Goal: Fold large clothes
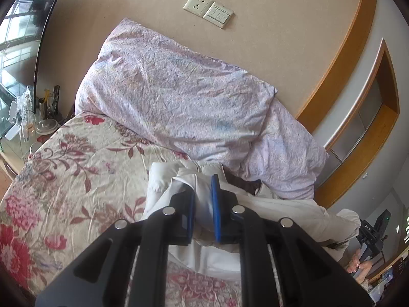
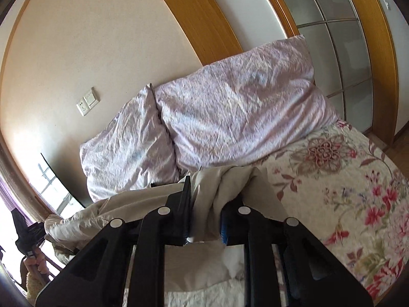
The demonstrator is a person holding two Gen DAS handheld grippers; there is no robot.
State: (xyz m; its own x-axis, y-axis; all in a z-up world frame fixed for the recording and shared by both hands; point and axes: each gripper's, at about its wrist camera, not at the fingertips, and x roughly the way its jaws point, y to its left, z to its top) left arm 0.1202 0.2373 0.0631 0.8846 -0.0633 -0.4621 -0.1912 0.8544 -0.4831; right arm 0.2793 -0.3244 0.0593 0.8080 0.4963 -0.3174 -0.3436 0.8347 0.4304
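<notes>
Beige wall (image 1: 268, 33) fills the upper part of the left wrist view, with a cream socket-and-switch plate (image 1: 208, 9) fixed to it and a curved wooden trim band (image 1: 342, 58) running down the right. Below it a crumpled lilac pillow (image 1: 163, 94) leans against that wall, resting on a bed covered by a cream quilt printed with red and pink flowers (image 1: 64, 168). A cluttered glass side table (image 1: 15, 140) stands at the far left beside a window. The left gripper (image 1: 203, 192), black with blue pads, has its jaws pressed together on a fold of the pale cream-white garment (image 1: 294, 212), which bunches around the fingers and trails off to the right, raised above the quilt. At the lower right edge a hand (image 1: 360, 266) grips the other black tool.

From the right wrist, the same beige wall (image 2: 89, 51) and its switch plate (image 2: 88, 101) sit at left, wooden trim (image 2: 204, 20) and a frosted sliding door (image 2: 332, 38) at right. Two lilac pillows (image 2: 242, 102) stand against the wall, the flowered quilt (image 2: 345, 179) spreading to the right. The right gripper (image 2: 205, 199) is nearly closed, clamping a thick bunch of the cream garment (image 2: 225, 184) between its pads; the cloth stretches leftward to the other tool, where a hand (image 2: 35, 258) shows.
</notes>
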